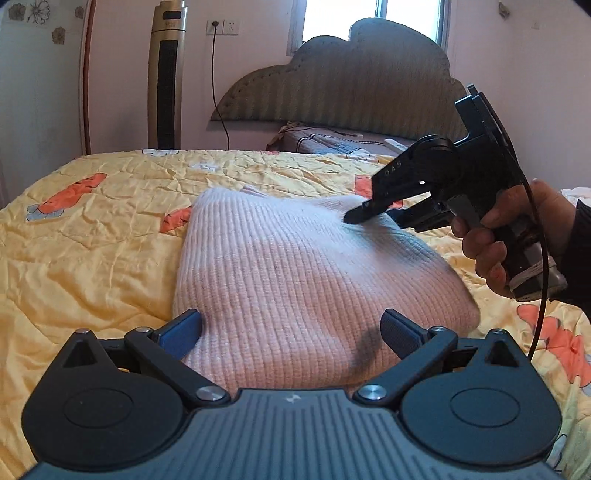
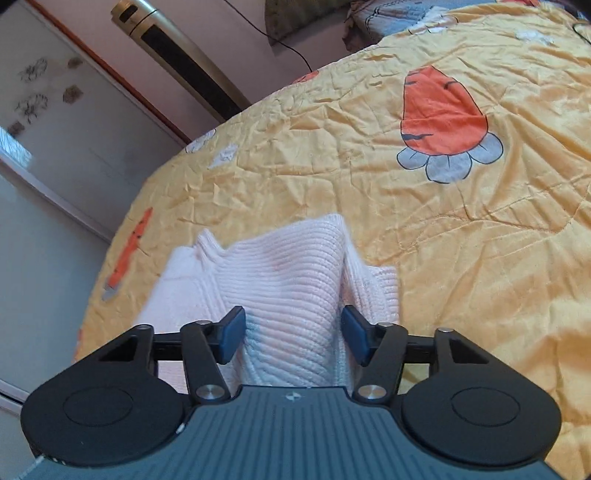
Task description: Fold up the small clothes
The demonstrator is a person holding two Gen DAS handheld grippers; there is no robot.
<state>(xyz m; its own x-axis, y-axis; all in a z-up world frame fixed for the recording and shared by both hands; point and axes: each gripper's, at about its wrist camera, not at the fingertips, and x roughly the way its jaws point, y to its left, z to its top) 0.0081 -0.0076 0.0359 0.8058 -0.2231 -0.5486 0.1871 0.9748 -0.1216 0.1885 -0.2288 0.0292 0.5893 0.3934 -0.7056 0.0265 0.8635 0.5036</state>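
Observation:
A pale pink ribbed knit garment (image 1: pixel 295 277) lies folded on the yellow bedspread (image 1: pixel 92 240). My left gripper (image 1: pixel 291 332) is open over its near edge, blue pads wide apart on either side of the cloth. My right gripper (image 1: pixel 364 214) reaches in from the right and touches the garment's far right corner. In the right wrist view the right gripper (image 2: pixel 293 336) is partly open, with a raised fold of the pink knit (image 2: pixel 288 295) between its pads (image 2: pixel 232 332); whether they pinch it is unclear.
The bedspread has orange carrot prints (image 2: pixel 443 114). A grey padded headboard (image 1: pixel 351 85) and a pillow (image 1: pixel 325 142) stand at the far end. A gold tower fan (image 1: pixel 166 74) stands by the wall at the left, with a cable from a wall socket (image 1: pixel 221 27).

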